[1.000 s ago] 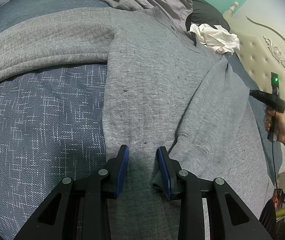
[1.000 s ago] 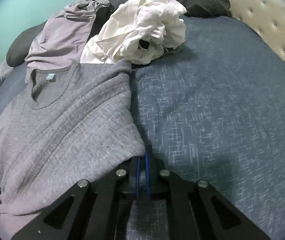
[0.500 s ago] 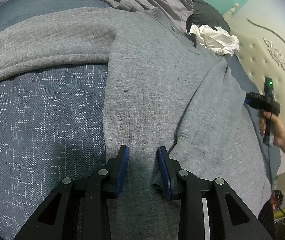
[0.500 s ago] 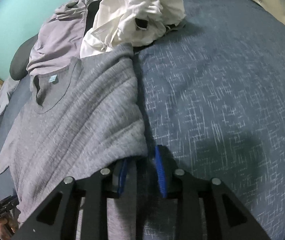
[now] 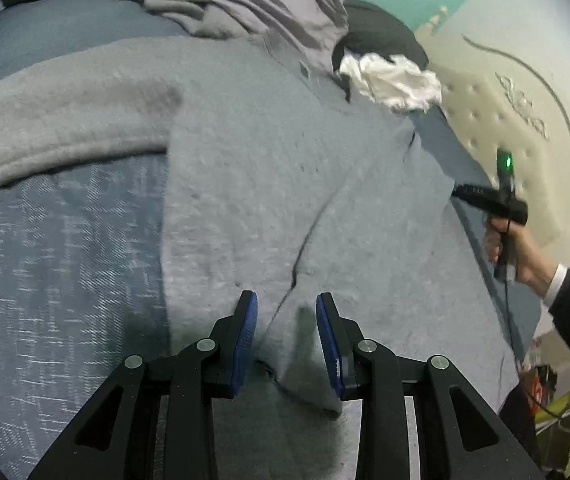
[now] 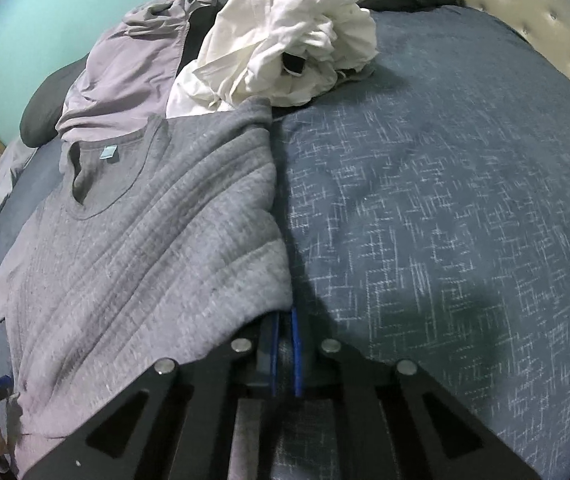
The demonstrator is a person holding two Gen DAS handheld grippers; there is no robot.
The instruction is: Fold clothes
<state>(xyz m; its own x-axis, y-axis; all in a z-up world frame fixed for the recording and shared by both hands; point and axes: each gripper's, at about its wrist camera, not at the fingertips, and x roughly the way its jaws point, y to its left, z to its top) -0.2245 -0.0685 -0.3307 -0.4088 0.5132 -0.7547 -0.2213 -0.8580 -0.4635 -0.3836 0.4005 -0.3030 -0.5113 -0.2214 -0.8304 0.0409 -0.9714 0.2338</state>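
Note:
A grey knit sweater point(image 5: 265, 160) lies spread on the bed, neck hole away from me, with one sleeve stretched out to the left. Its right side is folded over the body point(image 5: 365, 240), and the corner of that fold lies between the blue pads of my left gripper point(image 5: 287, 320), which stands open without pressing it. In the right wrist view the sweater point(image 6: 145, 240) fills the left half. My right gripper point(image 6: 284, 320) is shut on its right edge, which drapes over the fingertips. The left wrist view shows a hand holding the right gripper point(image 5: 455, 191) at that edge.
The blue patterned bed cover point(image 6: 445, 200) lies bare to the right of the sweater. A crumpled white garment point(image 6: 285, 40) and a lilac-grey one point(image 6: 125, 60) are heaped by a dark pillow point(image 5: 377, 36). A cream tufted headboard point(image 5: 505, 120) borders the bed.
The right gripper's jaws opened half a second ago and have shut again at the sweater's edge. The folded part now reaches further in between the left gripper's fingers.

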